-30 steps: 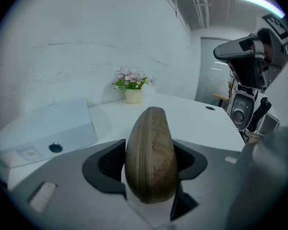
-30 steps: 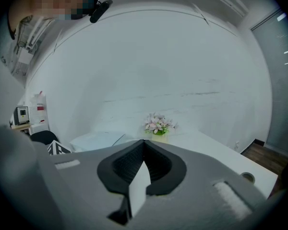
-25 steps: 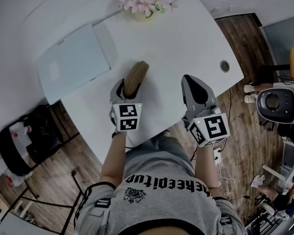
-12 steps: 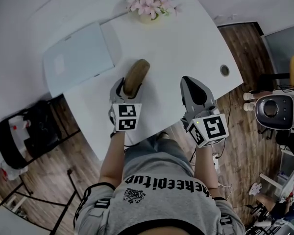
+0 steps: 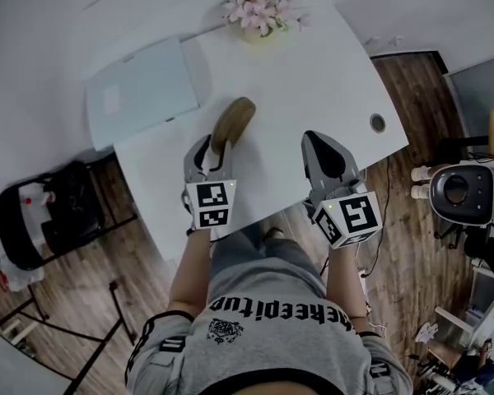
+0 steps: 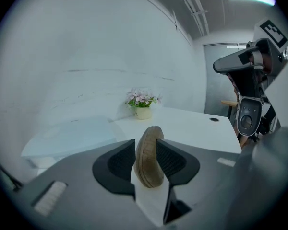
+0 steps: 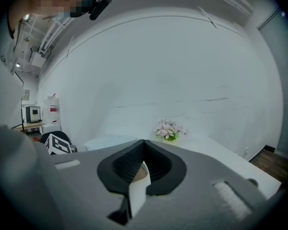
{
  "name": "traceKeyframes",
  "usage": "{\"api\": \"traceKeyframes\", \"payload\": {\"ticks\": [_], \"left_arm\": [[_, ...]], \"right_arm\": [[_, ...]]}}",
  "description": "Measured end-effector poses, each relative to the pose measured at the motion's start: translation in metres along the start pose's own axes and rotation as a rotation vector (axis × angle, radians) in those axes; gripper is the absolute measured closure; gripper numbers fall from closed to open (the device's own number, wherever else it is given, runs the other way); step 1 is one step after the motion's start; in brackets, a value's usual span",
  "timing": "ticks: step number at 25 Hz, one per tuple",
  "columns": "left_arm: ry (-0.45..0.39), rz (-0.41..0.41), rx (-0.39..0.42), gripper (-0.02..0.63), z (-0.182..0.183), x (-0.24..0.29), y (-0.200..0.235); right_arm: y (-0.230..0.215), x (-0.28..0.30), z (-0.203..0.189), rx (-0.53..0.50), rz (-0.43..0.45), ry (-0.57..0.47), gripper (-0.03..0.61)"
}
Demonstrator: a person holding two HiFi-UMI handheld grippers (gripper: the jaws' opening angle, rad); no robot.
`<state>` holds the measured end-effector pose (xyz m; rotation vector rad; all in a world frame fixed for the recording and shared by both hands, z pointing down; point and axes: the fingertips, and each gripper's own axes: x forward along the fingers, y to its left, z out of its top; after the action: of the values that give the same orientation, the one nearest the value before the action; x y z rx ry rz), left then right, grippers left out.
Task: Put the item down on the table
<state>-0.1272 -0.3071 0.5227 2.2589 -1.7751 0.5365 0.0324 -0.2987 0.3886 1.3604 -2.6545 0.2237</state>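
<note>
A brown wooden oval piece [image 5: 234, 120] stands on edge between the jaws of my left gripper [image 5: 216, 148], over the near part of the white table [image 5: 313, 64]. In the left gripper view the jaws have just been closing, and both pads press the wooden piece [image 6: 150, 159] at its sides, so the left gripper [image 6: 146, 147] is shut on it. Whether the piece touches the table I cannot tell. My right gripper [image 5: 314, 138] hovers to the right of it, near the table's front edge. In its own view the right gripper [image 7: 143, 146] is shut, with nothing held.
A pot of pink flowers [image 5: 259, 15] stands at the far edge of the table. A pale flat board [image 5: 144, 89] lies at the far left. A cable hole [image 5: 378, 123] sits near the right corner. A black chair [image 5: 41, 220] is on the floor at left.
The left gripper's jaws have drawn in onto the wooden piece and the hand has risen a little. The right gripper has shifted slightly.
</note>
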Motion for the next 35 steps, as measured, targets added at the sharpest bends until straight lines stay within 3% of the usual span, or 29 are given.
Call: {"api": "traceKeyframes", "payload": {"ticks": [11,35], "left_arm": [[-0.084,0.060,-0.028,0.597,0.026,-0.045,-0.003],[-0.264,0.158,-0.045,0.600,0.068,-0.155,-0.017]], "right_arm": [[0.011,-0.024,0.006,-0.011,0.045,-0.029,0.578],[0.039,-0.074,0.016,-0.047,0.118,-0.095,0.578]]}}
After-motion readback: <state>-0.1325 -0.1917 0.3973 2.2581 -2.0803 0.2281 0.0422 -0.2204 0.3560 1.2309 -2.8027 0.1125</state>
